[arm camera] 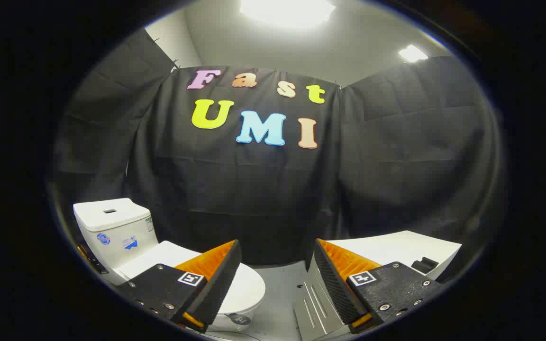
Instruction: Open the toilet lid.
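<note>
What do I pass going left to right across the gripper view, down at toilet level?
Toilet tank → closed toilet lid → open gripper gap over grey floor → white cabinet.

The gripper (pixel 277 265) shows as two wedge-shaped fingers (pixel 211 277) rising from flat, dark, matte blocks. Each block carries a small square white tag printed with a black pixel pattern, set near the base of its finger. Round silver screws dot the top faces of both blocks, several along the outer edges. The inner face of the right finger has a fine ribbed, grid-like texture. The fingers taper to thin edges at their far ends, and the jaws stand wide apart with nothing between them.
</note>
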A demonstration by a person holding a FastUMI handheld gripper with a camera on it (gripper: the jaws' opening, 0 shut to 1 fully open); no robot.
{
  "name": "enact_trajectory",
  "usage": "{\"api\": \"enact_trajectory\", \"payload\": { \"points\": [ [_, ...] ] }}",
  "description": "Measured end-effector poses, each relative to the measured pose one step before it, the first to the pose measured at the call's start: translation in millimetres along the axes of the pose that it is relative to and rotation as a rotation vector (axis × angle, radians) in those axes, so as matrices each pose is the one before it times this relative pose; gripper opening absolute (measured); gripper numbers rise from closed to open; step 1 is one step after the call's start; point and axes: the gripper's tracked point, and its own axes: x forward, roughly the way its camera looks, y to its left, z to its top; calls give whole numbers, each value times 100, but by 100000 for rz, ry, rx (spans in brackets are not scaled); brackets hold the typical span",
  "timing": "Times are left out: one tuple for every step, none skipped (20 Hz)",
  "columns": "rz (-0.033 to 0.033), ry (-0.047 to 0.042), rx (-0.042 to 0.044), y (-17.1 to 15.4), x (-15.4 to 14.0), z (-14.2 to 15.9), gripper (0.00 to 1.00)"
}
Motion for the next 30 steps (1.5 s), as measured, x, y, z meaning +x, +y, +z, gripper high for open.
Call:
{"api": "enact_trajectory", "payload": {
  "points": [
    [-211,-276,411,-107,-58,118,95],
    [-29,-144,740,-140,-165,-154,95],
    [48,50,648,-129,7,-41,95],
    [-238,30,367,-283,10,-57,95],
    [-219,-54,188,-92,15,56,95],
    [-99,-278,278,70,-4,-11,95],
    [-31,-336,370,-45,-83,116,95],
    [26,-305,325,-123,-54,-16,95],
    [-38,-118,35,-102,-94,40,95],
    [15,10,-142,58,-2,-87,95],
    [50,37,-229,46,57,4,95],
    [121,104,-201,85,79,-5,95],
    [331,10,-39,108,56,71,95],
    [701,85,306,45,19,-70,95],
    [447,-70,347,-45,-6,66,95],
    [167,-189,264,-240,21,46,95],
    [-611,-245,705,-179,43,90,95],
    [-691,-577,1991,-92,-113,163,95],
    [-258,-848,3576,-126,-55,351,95],
    [237,-191,4574,38,42,189,95],
    [699,-686,3931,253,82,249,95],
    [257,-852,2844,332,465,147,95],
    [-750,-652,2267,-169,213,176,95],
    [-567,-571,2668,-456,194,93,95],
    [-432,-352,2870,-58,4,21,95],
    [-689,302,2947,-45,84,-168,95],
    [-382,656,3181,8,-23,-469,95],
    [262,775,3112,189,105,-506,95],
    [351,739,2855,197,60,-567,95],
    [45,1217,2573,-44,192,-740,96]
  ]
}}
